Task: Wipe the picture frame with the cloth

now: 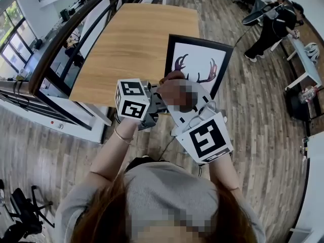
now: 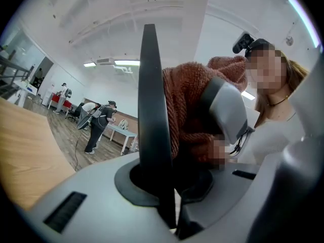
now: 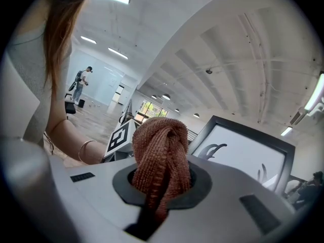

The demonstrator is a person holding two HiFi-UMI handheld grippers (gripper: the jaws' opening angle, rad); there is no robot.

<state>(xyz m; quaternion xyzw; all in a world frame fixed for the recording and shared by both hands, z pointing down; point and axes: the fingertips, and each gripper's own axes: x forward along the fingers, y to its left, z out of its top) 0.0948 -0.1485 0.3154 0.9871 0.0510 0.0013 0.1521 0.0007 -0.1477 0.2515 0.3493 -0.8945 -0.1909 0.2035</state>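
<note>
Hair (image 1: 104, 214) and grey top (image 1: 167, 186) fill the bottom of the head view, cut off by the edge. Both marker cubes (image 1: 132, 101) sit in front of the jaws there, so grip state is read from the gripper views only.

Left gripper (image 2: 161, 180): jaws nearly closed, pinched on the black edge of the picture frame (image 2: 151, 105). The frame stands edge-on straight up out of the jaws. Its lower end is hidden inside the gripper body.

Right gripper (image 3: 161, 182): clamped on the cloth (image 3: 161, 148), a bunched rust-brown wad sticking out past the jaws. The part down in the slot is too dark to make out.

Frame relative to right gripper: ahead and to the right of the wad, tilted, with the antler print (image 3: 238, 158) facing it. The far corner is cut off by the lens edge.

Cloth relative to left gripper: just right of the clamped frame edge and right up against the frame's face. The frame edge hides the actual contact line. In the head view the cloth is partly blurred out, near the frame's lower left corner.

Wooden table (image 1: 134, 39) lies ahead-left of the left gripper. A few people stand in the background, too small for detail.
</note>
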